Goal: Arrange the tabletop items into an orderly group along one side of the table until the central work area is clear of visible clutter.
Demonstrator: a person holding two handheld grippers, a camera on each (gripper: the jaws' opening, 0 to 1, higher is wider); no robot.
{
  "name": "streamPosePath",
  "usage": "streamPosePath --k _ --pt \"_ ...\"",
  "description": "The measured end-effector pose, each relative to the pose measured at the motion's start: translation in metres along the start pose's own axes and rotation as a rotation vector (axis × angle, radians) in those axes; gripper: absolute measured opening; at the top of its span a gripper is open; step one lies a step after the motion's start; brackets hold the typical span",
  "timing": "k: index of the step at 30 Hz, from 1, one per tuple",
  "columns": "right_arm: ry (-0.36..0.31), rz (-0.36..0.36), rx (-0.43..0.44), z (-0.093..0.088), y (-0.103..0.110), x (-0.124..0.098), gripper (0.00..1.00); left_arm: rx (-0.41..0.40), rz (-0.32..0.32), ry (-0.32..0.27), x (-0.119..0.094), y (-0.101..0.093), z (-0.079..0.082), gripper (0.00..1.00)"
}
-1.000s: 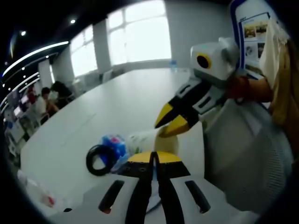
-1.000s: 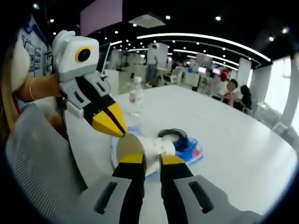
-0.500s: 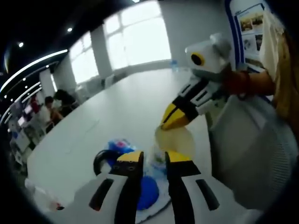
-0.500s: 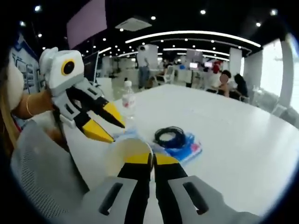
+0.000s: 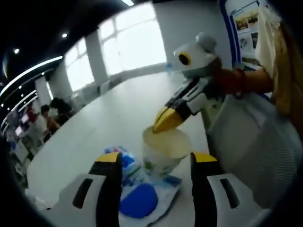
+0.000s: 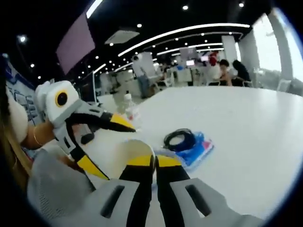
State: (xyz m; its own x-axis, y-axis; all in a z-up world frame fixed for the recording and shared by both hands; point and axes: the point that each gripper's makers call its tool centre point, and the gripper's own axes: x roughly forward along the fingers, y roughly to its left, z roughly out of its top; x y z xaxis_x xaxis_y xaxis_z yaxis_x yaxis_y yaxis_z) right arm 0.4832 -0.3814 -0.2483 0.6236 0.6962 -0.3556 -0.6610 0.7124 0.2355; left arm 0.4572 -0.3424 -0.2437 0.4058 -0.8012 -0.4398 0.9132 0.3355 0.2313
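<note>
Paper cup (image 5: 166, 149) stands upright near the desk (image 5: 109, 113) edge closest to the person, beside blue packets (image 5: 137, 201) and black cable coil (image 6: 180, 139). R gripper (image 5: 165, 120) is clamped on the cup rim; L gripper (image 5: 154, 165) jaws wide apart either side of cup. Step, prob: repositioning cup into the group. Next: set it down, let go w/o tipping. White desk, bright windows, open office.

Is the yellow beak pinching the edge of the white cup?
Touching. In the left gripper view, the right gripper's shut yellow tips sit on the cup's far rim with no gap visible.
</note>
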Motion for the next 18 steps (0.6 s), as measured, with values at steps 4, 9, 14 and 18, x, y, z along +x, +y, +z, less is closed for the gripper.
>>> streamPosePath --k 4,9,14,18 --pt "-0.009 0.015 0.079 -0.0003 -0.0009 -0.0010 0.02 0.030 0.003 0.025 0.0014 -0.0001 -0.0025 0.55" --pt "0.009 0.034 0.103 -0.0047 0.0024 0.0004 0.02 0.044 0.006 0.020 0.0017 0.0011 0.0010 0.54" --pt "0.001 0.056 0.137 -0.0040 0.0057 0.0008 0.02 0.059 -0.002 0.032 0.0029 -0.0013 0.0001 0.50" --pt "0.005 0.061 0.141 -0.0050 0.0067 0.0004 0.02 0.042 -0.015 0.040 0.0041 -0.0044 -0.0020 0.47"
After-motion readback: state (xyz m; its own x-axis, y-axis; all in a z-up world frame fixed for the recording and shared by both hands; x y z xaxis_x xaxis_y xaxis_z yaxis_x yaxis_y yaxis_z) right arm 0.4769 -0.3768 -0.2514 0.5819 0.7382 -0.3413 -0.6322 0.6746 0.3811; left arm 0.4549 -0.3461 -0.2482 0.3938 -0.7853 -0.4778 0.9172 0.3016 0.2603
